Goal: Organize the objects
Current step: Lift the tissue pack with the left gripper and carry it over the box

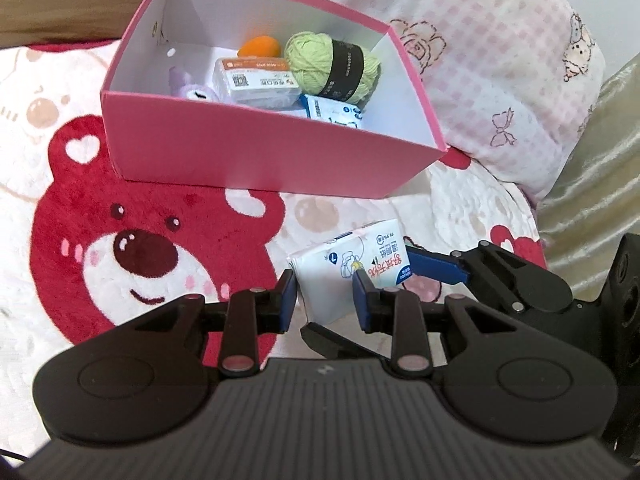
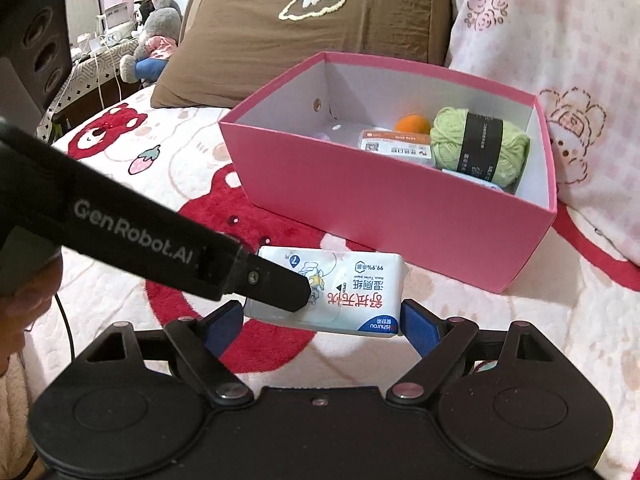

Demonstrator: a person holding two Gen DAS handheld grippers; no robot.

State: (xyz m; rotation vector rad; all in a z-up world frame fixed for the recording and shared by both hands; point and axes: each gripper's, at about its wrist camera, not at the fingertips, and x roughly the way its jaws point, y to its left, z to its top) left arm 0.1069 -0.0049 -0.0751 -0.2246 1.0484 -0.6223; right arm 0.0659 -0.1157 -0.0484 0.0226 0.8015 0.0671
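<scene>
A white wet-wipes pack (image 1: 352,260) (image 2: 352,280) with red and blue print hangs tilted above the bear blanket. My left gripper (image 1: 325,300) is shut on its thin sides. Its black fingers (image 2: 280,284) cross the pack's top in the right wrist view. My right gripper (image 2: 322,328) is shut on the pack's two short ends, with one blue pad (image 1: 436,270) showing at the right. Just beyond stands the open pink box (image 1: 260,152) (image 2: 380,208). It holds green yarn (image 1: 332,64) (image 2: 480,144), an orange ball (image 1: 256,46), a white carton (image 1: 256,80), a purple plush (image 1: 192,88) and another wipes pack (image 1: 332,112).
A red bear blanket (image 1: 140,248) covers the bed. A brown pillow (image 2: 300,32) and a pink checked quilt (image 1: 480,60) lie behind and to the right of the box. Gold fabric (image 1: 592,184) hangs at the right, and plush toys (image 2: 156,28) sit far back left.
</scene>
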